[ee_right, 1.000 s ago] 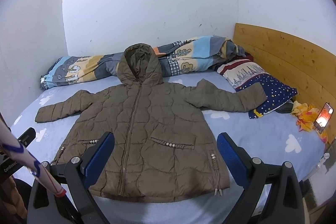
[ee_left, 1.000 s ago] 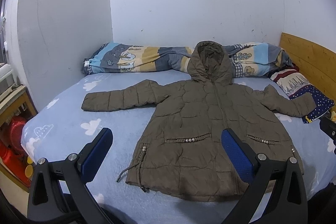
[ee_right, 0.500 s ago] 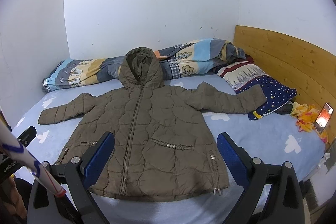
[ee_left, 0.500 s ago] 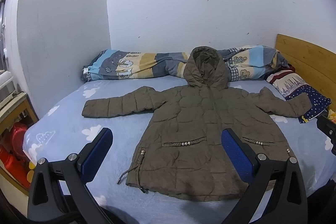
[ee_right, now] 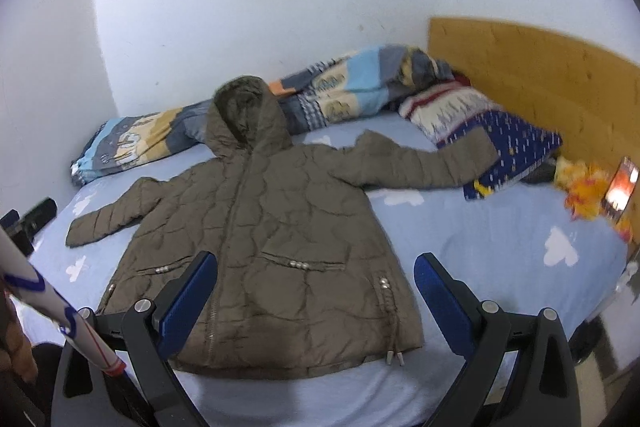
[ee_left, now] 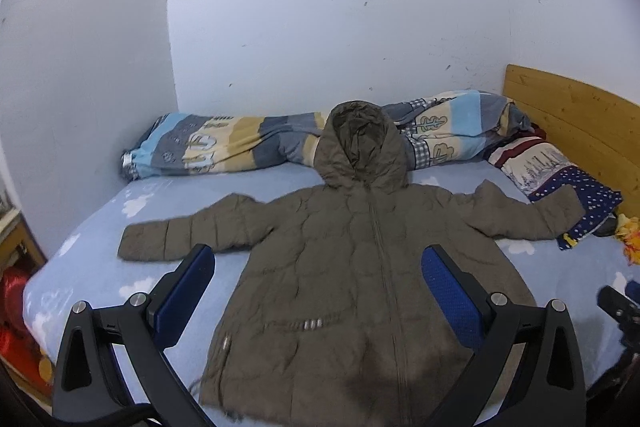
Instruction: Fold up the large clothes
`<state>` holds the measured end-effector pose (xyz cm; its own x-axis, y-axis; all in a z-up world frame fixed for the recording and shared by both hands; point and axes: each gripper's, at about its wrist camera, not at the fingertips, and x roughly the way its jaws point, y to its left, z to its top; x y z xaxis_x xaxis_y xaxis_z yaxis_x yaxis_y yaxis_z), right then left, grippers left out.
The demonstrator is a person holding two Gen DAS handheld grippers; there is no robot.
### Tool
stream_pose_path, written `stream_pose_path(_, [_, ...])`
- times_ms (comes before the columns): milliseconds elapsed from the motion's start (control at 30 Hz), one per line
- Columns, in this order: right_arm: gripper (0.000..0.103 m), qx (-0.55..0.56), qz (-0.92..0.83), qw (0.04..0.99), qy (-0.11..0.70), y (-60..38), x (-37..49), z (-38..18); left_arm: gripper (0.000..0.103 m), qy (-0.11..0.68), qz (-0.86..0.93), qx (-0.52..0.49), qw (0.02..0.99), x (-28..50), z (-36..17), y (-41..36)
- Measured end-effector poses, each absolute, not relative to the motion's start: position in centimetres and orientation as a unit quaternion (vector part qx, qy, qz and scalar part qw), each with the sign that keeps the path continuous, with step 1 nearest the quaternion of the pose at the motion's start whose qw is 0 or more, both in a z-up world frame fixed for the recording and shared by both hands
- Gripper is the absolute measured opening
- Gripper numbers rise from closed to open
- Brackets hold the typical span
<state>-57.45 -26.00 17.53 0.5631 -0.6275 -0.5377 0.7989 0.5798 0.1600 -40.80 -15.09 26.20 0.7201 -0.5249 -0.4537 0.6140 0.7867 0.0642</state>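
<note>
An olive-brown hooded puffer jacket point(ee_left: 360, 267) is spread front-up on the light-blue cloud-print sheet point(ee_left: 100, 267), zipped, both sleeves stretched outward and the hood toward the far wall. The right sleeve's cuff point(ee_right: 476, 155) is laid over a navy dotted pillow point(ee_right: 520, 143). A striped quilt point(ee_left: 224, 147) is bunched along the far edge. The left gripper point(ee_left: 318, 291) and right gripper point(ee_right: 315, 291) are held above the near hem, fingers spread wide apart, nothing gripped.
</note>
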Motion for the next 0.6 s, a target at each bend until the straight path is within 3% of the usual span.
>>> stream_pose_path(267, [0.096, 0.308, -0.429, 0.826, 0.197, -40.0, -59.7, 14.8, 0.103, 0.217, -0.33, 0.13, 0.909, -34.5, 22.4, -24.7])
stream_pose_path(400, [0.082, 0.366, -0.446, 0.797, 0.179, -49.1, -61.6, 13.2, 0.103, 0.222, -0.339, 0.132, 0.905, -32.9, 19.1, -25.6])
stream_pose_path(567, [0.073, 0.386, -0.512, 0.751, 0.157, -59.5, -65.2, 10.6, 0.103, 0.248, -0.349, 0.138, 0.893, -30.9, 17.9, -25.8])
stream_pose_path(600, [0.065, 0.399, -0.522, 0.739, 0.149, -61.6, -66.2, 9.8, 0.103, 0.251, -0.346, 0.14, 0.893, -30.5, 17.7, -25.7])
